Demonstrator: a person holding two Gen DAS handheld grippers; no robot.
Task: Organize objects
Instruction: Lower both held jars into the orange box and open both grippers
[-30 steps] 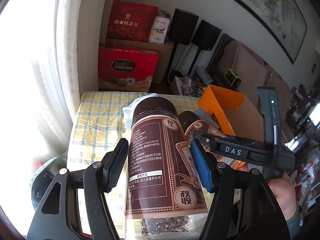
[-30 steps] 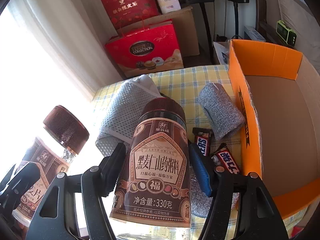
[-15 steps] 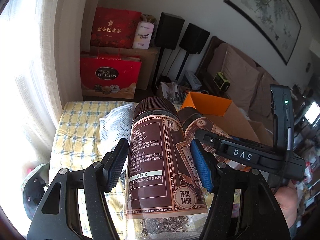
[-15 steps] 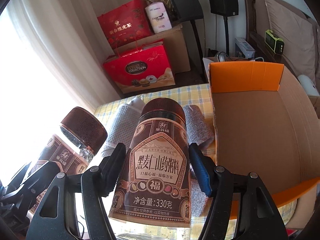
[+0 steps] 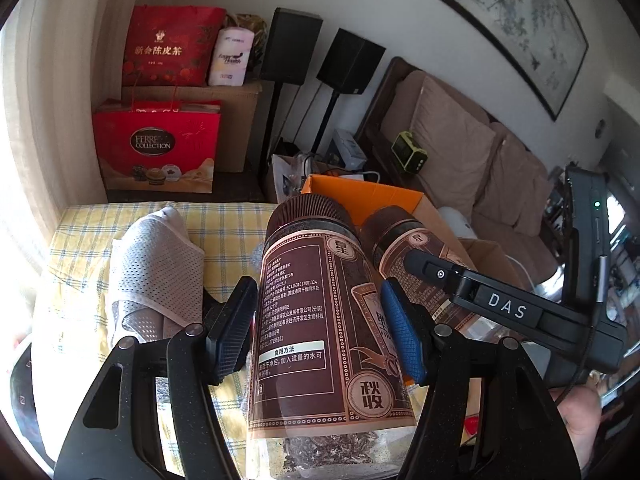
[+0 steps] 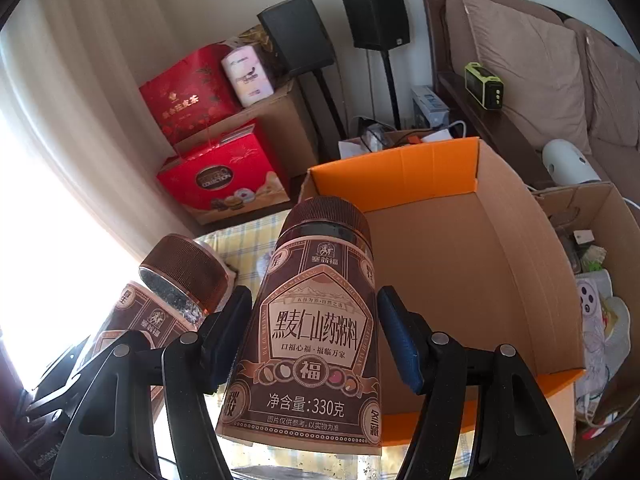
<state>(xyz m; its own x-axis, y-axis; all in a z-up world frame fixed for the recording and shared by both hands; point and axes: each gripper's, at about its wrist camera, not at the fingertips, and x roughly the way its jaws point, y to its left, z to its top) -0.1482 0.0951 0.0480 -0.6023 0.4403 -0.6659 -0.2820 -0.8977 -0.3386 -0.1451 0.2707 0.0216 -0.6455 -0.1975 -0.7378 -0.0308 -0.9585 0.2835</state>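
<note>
My left gripper (image 5: pixel 320 328) is shut on a brown-labelled jar (image 5: pixel 316 320) with a dark ribbed lid, held above the yellow checked tablecloth (image 5: pixel 224 220). My right gripper (image 6: pixel 316 332) is shut on a second brown jar (image 6: pixel 320 340), raised over the near left corner of the open orange cardboard box (image 6: pixel 440 168). Each jar shows in the other view: the right one (image 5: pixel 404 252) just right of the left jar, the left one (image 6: pixel 176 292) at lower left. The box interior looks bare.
A grey mesh cloth (image 5: pixel 156 264) lies on the table. Red gift bags (image 5: pixel 160 144), a cardboard carton and speakers on stands (image 6: pixel 372 12) stand behind the table. A sofa (image 6: pixel 540 60) and another open carton of clutter (image 6: pixel 592 248) are to the right.
Both grippers have risen and moved right with their jars. The right jar went from above the table items to the box's near corner; the snack bars and grey roll have left view.
</note>
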